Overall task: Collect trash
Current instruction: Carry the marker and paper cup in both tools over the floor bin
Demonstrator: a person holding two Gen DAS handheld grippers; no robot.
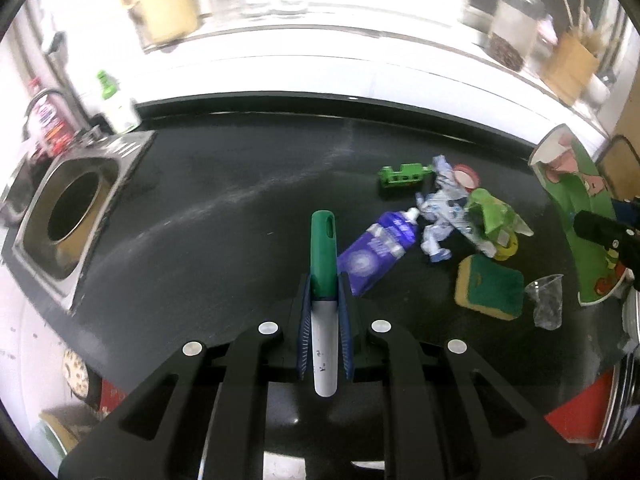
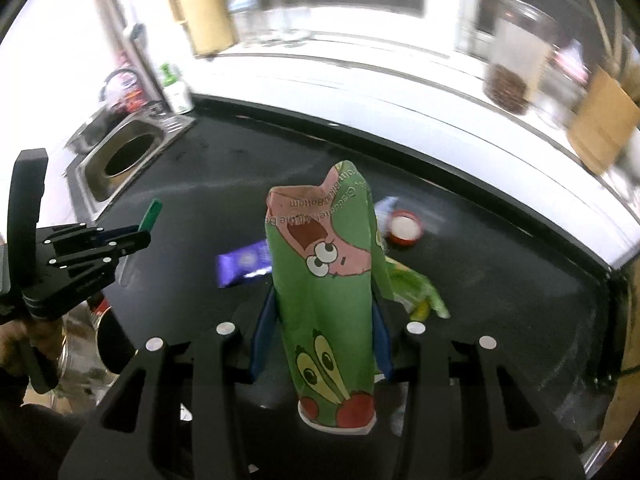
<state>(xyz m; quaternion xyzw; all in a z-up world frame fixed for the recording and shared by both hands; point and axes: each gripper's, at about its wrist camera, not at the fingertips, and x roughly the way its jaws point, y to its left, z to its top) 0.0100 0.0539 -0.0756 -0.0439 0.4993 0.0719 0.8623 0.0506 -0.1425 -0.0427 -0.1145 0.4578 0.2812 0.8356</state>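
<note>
My left gripper (image 1: 324, 288) is shut on a green-capped white marker (image 1: 323, 256), held above the black counter (image 1: 208, 208). My right gripper (image 2: 322, 320) is shut on a crushed green cartoon paper cup (image 2: 326, 288), also seen in the left wrist view (image 1: 576, 208). On the counter lie a purple tube (image 1: 378, 248), crumpled blue-white paper (image 1: 442, 208), a green wrapper (image 1: 490, 210), a green plastic piece (image 1: 402, 174), a red-rimmed lid (image 1: 466, 174), a clear plastic cup (image 1: 546, 300) and a green-yellow sponge (image 1: 490, 286). The left gripper shows in the right wrist view (image 2: 138, 236).
A square steel bin opening (image 1: 74, 212) is set in the counter at the left, by a sink (image 1: 16, 188). A green-capped bottle (image 1: 116, 104) stands behind it. A white ledge holds a jar (image 1: 512, 28), a beige jug (image 1: 160, 0) and a wooden holder (image 1: 572, 64).
</note>
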